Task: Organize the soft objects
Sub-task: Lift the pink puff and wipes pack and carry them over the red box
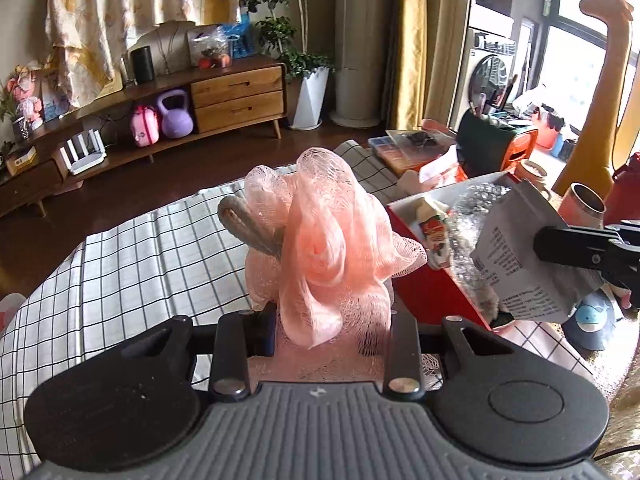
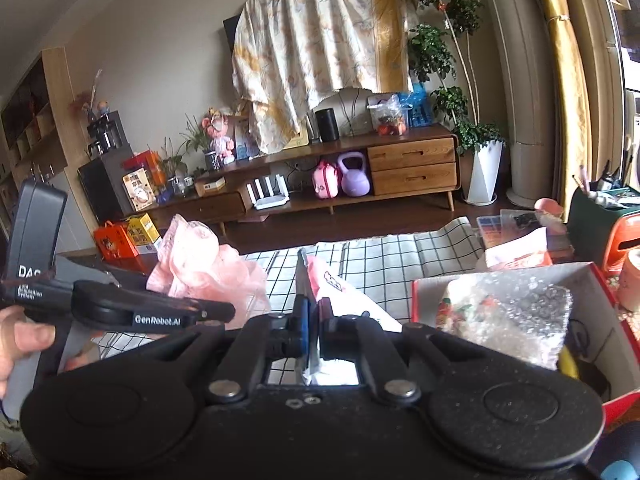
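A pink mesh bath sponge (image 1: 320,248) with a grey rope loop (image 1: 248,224) sits between the fingers of my left gripper (image 1: 332,320), which is shut on it above the checked tablecloth (image 1: 140,260). In the right wrist view the same sponge (image 2: 200,264) shows at the left, beside the left gripper (image 2: 224,310). My right gripper (image 2: 314,320) is shut on a thin flat white packet (image 2: 344,292). Seen from the left, that packet (image 1: 516,264) and the right gripper (image 1: 560,252) hang over a red box (image 1: 432,292) holding bubble wrap (image 2: 512,312).
A pink tumbler (image 1: 584,204), a green and orange bin (image 1: 496,144) and flat boxes (image 1: 400,152) crowd the table's right end. A blue whale toy (image 1: 596,320) lies by the red box. A hand (image 2: 24,340) grips the left tool. A wooden TV cabinet (image 2: 412,168) stands beyond the table.
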Action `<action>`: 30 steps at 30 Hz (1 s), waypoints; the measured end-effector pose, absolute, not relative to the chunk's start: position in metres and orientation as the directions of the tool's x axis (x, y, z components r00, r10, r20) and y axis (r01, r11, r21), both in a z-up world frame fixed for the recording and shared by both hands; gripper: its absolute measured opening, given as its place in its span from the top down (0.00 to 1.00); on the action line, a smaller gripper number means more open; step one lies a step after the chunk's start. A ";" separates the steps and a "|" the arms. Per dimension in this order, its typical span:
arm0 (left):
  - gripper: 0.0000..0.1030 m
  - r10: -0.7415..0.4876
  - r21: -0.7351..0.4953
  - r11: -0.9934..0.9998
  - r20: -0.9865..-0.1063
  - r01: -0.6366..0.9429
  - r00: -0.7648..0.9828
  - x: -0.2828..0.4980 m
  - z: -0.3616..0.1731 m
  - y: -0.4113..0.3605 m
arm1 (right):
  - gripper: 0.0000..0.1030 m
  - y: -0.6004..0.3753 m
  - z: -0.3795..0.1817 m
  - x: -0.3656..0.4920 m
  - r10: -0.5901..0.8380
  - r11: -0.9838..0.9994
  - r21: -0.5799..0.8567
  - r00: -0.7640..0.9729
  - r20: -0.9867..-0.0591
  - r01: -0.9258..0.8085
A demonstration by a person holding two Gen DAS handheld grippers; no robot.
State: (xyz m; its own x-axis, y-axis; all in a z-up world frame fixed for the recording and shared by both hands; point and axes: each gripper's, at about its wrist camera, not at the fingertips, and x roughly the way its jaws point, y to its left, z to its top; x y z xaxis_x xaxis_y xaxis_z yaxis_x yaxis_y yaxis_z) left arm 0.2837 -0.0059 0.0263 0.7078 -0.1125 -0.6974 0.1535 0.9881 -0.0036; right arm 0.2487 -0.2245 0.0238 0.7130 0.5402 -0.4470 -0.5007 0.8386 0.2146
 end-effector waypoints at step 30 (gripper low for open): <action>0.67 -0.285 -0.013 0.920 -0.708 0.392 0.646 0.333 -0.001 -0.204 | 0.96 -0.380 -0.011 0.306 0.348 0.931 0.263 0.829 -0.437 -0.253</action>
State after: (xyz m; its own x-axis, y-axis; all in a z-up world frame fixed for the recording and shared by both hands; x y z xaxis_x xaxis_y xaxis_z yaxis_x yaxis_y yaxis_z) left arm 0.3331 -0.2037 -0.0013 0.6462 -0.2849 -0.7080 0.3917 0.9200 -0.0127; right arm 0.3058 -0.3797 -0.0108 0.8291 0.3484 -0.4373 -0.2526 0.9312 0.2629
